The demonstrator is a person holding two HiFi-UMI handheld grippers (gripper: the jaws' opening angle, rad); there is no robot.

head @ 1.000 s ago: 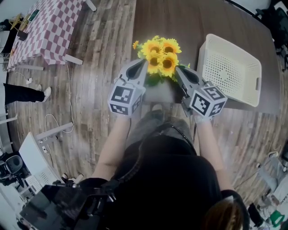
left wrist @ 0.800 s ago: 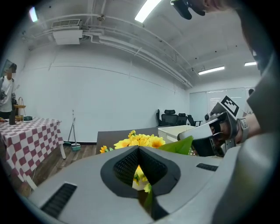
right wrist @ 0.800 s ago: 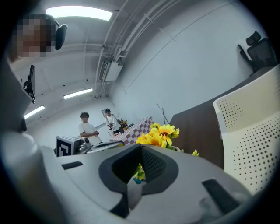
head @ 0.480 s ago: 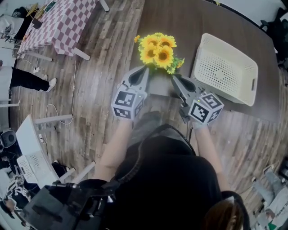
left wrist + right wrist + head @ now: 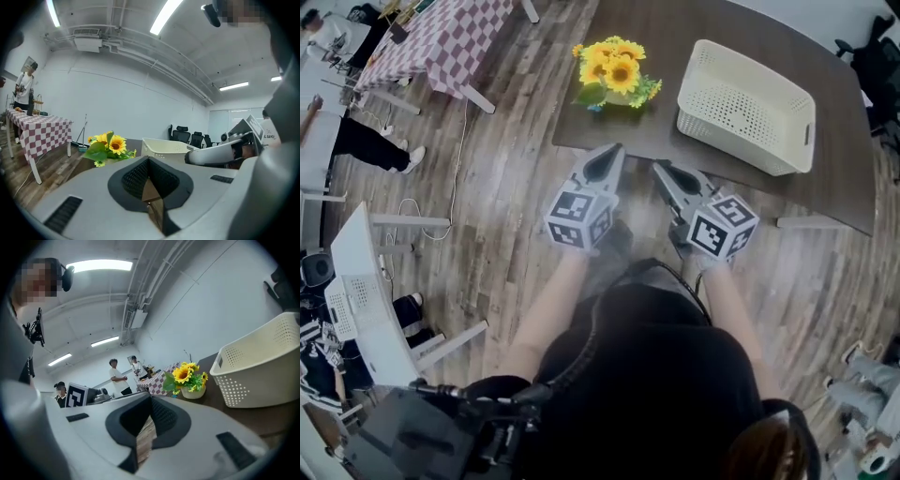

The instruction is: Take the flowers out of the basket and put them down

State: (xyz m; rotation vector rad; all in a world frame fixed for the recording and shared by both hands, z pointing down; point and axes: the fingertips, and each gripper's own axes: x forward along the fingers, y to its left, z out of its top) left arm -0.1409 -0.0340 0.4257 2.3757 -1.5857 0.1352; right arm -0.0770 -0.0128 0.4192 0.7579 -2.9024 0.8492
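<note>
Flowers [image 5: 614,70] sit on the table [image 5: 694,37] near the basket [image 5: 748,105], left gripper [image 5: 612,152] and right gripper [image 5: 662,171] jaws closed, empty.

I note a checked-cloth table [image 5: 441,42] on the plank floor [image 5: 502,178], a person [image 5: 119,378] standing near it, office chairs [image 5: 180,134] beyond.

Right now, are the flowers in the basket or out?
Out. The flowers stand upright on the dark table, beside the white basket and apart from it.
</note>
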